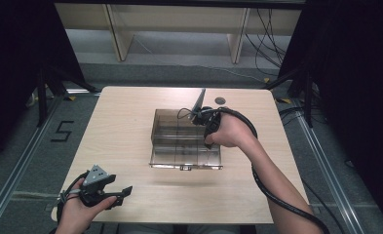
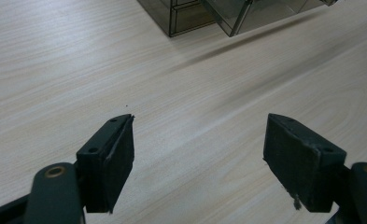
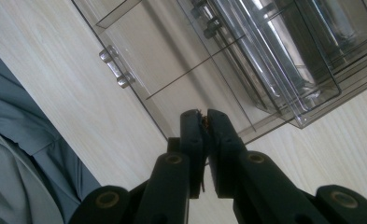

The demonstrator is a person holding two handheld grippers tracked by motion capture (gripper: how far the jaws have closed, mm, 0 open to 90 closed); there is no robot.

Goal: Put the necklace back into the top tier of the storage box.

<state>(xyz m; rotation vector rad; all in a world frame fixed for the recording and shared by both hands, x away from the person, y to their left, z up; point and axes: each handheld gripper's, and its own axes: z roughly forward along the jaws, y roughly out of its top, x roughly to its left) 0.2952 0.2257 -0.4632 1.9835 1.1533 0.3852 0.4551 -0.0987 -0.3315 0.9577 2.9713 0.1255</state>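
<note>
A smoky clear plastic drawer box (image 1: 177, 127) stands mid-table, its drawer (image 1: 186, 157) pulled out toward me, handle (image 1: 184, 167) in front. In the right gripper view, thin dividers split the drawer (image 3: 172, 60) into compartments, and its handle (image 3: 116, 67) lies at upper left. My right gripper (image 1: 207, 143) points down over the drawer's right side. Its jaws (image 3: 203, 123) are shut on a small orange-brown thing (image 3: 203, 121) that barely shows at the tips. My left gripper (image 1: 122, 196) hovers open over the front left table corner, nothing between its pads (image 2: 118, 156).
A small grey round disc (image 1: 220, 101) lies near the table's far edge behind the box. Bare wood (image 2: 186, 84) stretches between my left gripper and the box corner (image 2: 190, 18). Grey clothing (image 3: 27, 140) shows past the table's near edge.
</note>
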